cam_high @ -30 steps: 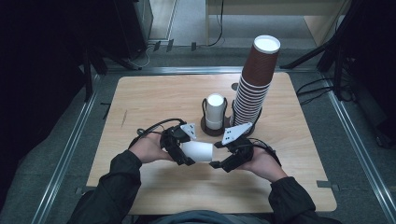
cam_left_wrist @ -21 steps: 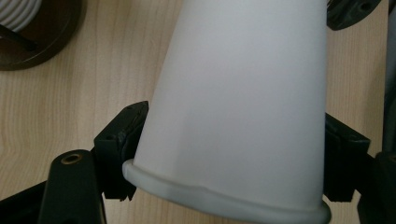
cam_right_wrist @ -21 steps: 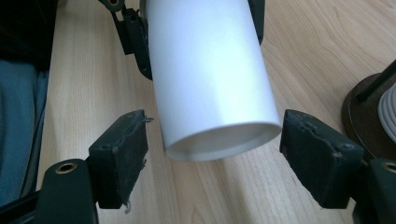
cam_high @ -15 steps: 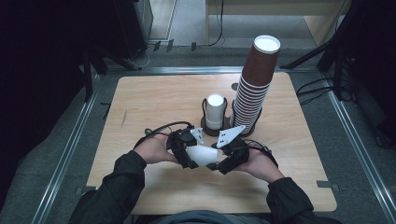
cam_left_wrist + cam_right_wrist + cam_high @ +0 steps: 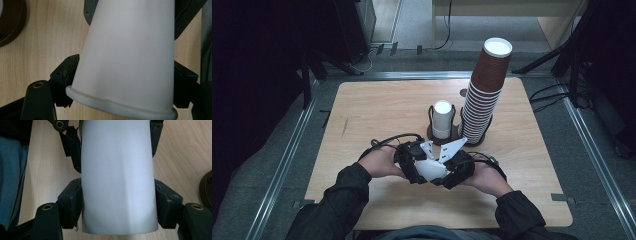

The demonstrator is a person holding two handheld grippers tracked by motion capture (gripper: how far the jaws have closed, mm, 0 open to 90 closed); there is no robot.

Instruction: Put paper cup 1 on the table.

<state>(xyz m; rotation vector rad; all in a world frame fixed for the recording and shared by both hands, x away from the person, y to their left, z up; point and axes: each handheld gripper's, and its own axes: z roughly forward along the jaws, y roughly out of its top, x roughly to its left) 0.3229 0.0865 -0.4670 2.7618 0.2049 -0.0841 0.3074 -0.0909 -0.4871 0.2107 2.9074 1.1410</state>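
White paper cup lies on its side, held between both grippers above the near middle of the wooden table. In the left gripper view its rolled rim sits nearest the camera, and the left gripper is clamped narrow on the wall just past that rim. In the right gripper view the right gripper straddles the cup's narrow base end; its jaws have just been closing with the cup between them, pads now against both sides.

Step looks like a hand-over or pulling the cup apart. To do it well: squeeze lightly, since the thin wall dents easily; keep both grippers in line with the cup's axis; pull straight, no twist. Only let go on one side once the other grip is firm.

Behind stand a white cup in a dark holder and a tall stack of brown cups, near each other and apart from the hands.
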